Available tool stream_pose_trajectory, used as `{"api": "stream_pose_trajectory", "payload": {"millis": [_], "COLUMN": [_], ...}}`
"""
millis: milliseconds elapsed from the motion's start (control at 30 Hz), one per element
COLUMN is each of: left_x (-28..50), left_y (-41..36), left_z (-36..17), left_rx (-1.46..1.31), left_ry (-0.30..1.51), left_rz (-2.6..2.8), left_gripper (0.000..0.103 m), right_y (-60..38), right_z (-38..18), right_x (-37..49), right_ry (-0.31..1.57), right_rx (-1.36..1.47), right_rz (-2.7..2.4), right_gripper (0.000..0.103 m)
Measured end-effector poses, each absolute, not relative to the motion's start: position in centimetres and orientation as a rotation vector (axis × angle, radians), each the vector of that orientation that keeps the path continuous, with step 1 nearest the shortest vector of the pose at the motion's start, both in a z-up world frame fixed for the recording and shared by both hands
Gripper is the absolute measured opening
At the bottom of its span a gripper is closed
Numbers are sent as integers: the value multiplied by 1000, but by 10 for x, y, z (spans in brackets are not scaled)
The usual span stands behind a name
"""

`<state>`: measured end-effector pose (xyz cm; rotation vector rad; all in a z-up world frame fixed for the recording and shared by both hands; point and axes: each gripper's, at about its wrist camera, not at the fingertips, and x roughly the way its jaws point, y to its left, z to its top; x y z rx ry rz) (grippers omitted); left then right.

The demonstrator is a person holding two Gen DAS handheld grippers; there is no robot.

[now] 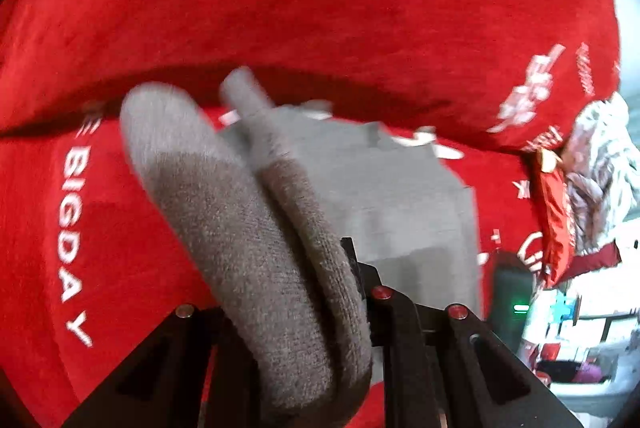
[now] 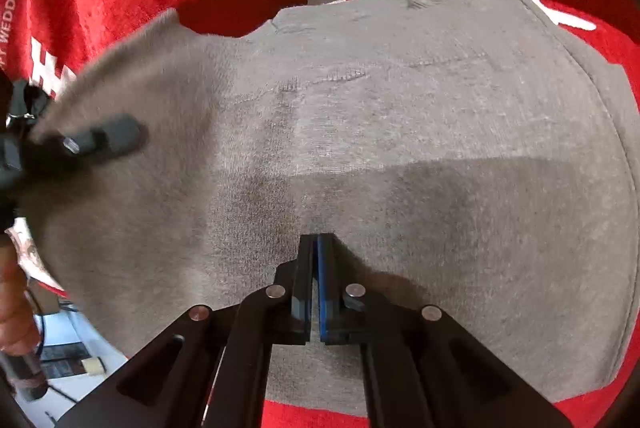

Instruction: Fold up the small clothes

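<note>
Left wrist view shows the left gripper [image 1: 320, 308] clamped on a doubled fold of the grey garment [image 1: 380, 196], lifted above the red cloth [image 1: 280, 8]. The fold is begun, I judge, not laid down; smoothing and further folds remain. Right wrist view alone shows the rest of the garment spread flat on the cloth, and the right gripper [image 2: 316, 248] with jaws together, holding nothing, tips at the fabric. A hand [image 2: 12, 308] shows at its left edge.
</note>
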<state>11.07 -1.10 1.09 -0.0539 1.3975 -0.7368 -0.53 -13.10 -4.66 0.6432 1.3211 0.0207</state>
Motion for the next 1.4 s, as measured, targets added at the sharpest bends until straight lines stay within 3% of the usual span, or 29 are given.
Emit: {"api": "stream_pose_trajectory", "payload": {"millis": [267, 533, 600, 667, 733, 933, 1033, 1100, 1200, 1400], "left_x": [74, 17, 11, 7, 2, 22, 42, 55, 62, 55], "left_y": [-130, -237, -240, -238, -236, -202, -177, -158, -133, -113], "left_z": [35, -14, -8, 8, 30, 64, 52, 31, 4, -22], "left_rx": [37, 363, 378, 338, 319, 246, 245, 260, 250, 219], "left_ry": [1380, 1418, 1397, 1356, 1292, 1199, 1215, 1273, 1334, 1392], "left_rz": [-845, -824, -834, -881, -921, -858, -752, -649, -553, -499], "left_gripper": [18, 19, 31, 52, 61, 61, 61, 61, 61, 61], "right_y": [-221, -288, -291, -291, -293, -318, -340, -353, -370, -378], "right_z": [-42, -63, -69, -71, -75, -77, -82, -89, -103, -119], "right_x": [-59, -120, -123, -124, -124, -127, -146, -157, -173, -165], "right_ry": [1180, 1085, 1076, 1071, 1064, 983, 896, 826, 732, 678], "right_rx": [1063, 1253, 1277, 1284, 1303, 1383, 1481, 1579, 1714, 1829], "right_rz": [19, -105, -93, -67, -45, -52, -70, -91, -93, 24], "right_gripper": [3, 5, 6, 6, 6, 6, 7, 15, 42, 50]}}
